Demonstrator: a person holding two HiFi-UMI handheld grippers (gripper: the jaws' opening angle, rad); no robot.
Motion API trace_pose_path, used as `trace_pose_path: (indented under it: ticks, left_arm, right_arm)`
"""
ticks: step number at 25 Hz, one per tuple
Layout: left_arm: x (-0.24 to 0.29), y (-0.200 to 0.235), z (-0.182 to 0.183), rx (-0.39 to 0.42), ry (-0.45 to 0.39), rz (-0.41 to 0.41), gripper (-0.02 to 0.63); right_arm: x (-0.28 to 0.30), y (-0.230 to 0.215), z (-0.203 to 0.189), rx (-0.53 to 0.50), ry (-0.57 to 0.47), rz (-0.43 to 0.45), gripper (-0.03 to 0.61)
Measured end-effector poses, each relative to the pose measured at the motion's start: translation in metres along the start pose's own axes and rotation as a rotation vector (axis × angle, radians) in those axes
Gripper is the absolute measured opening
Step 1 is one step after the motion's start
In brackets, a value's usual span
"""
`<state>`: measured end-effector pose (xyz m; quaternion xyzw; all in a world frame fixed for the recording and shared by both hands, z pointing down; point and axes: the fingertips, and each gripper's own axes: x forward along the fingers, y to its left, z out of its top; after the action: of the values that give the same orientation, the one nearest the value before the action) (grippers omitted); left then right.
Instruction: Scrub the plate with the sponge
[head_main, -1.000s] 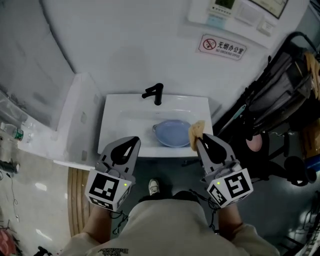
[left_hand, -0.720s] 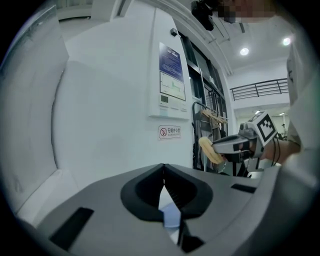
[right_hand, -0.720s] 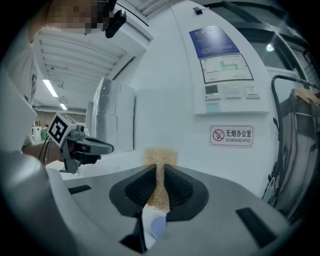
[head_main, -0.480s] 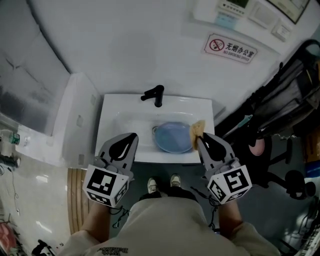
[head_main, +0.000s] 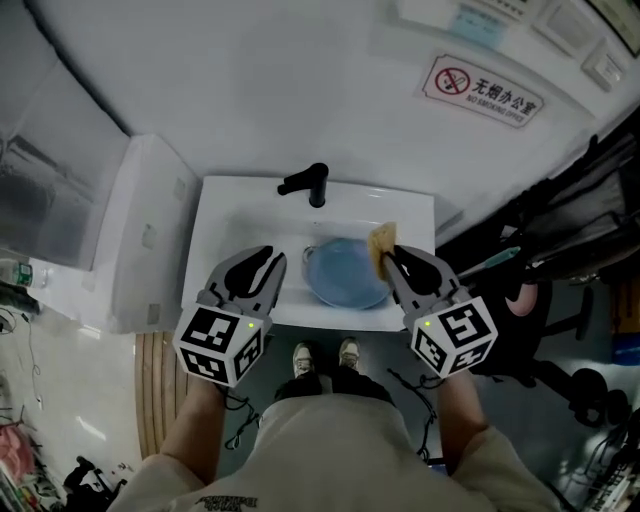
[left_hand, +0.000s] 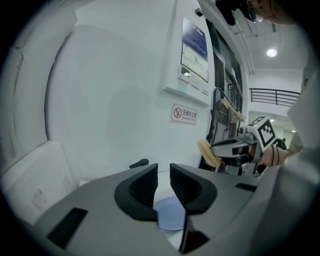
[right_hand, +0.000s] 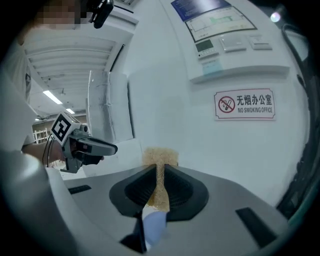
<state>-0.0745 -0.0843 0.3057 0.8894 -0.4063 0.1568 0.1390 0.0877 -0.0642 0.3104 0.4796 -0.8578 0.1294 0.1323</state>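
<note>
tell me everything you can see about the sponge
The sponge is a small tan-yellow pad with a coarse, porous surface. It is pinched through its middle between the jaws of the right gripper and squeezed thin there. A wider, squarish end stands up past the jaw tips, and a lower end shows behind them. In the head view it sits over the right rim of the blue plate in the white sink. It looks held in the air, with only the jaws touching it.

Head view: my right gripper (head_main: 389, 257) and the sponge (head_main: 381, 241) cover the right rim of the plate (head_main: 338, 273); the wall panel (head_main: 470, 22) is cut off by the top edge. Right gripper view: the plate shows only as a blurred blue sliver.
</note>
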Motion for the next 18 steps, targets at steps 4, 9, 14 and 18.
trace_pose_path:
  ticks: [4, 9, 14, 18]
  left_arm:
    - [0.034, 0.008, -0.022, -0.064, 0.056, -0.027, 0.146]
    - [0.077, 0.019, -0.071, -0.161, 0.171, -0.053, 0.170]
    - [0.112, 0.026, -0.130, -0.298, 0.301, -0.097, 0.140]
    - [0.133, 0.029, -0.184, -0.335, 0.429, -0.113, 0.160]
  right_arm:
    - [0.035, -0.016, -0.018, 0.045, 0.035, 0.025, 0.057]
    - [0.078, -0.033, -0.053, 0.073, 0.111, 0.040, 0.057]
    - [0.117, -0.041, -0.098, 0.043, 0.212, 0.085, 0.057]
    - [0.141, -0.038, -0.139, 0.014, 0.304, 0.132, 0.058]
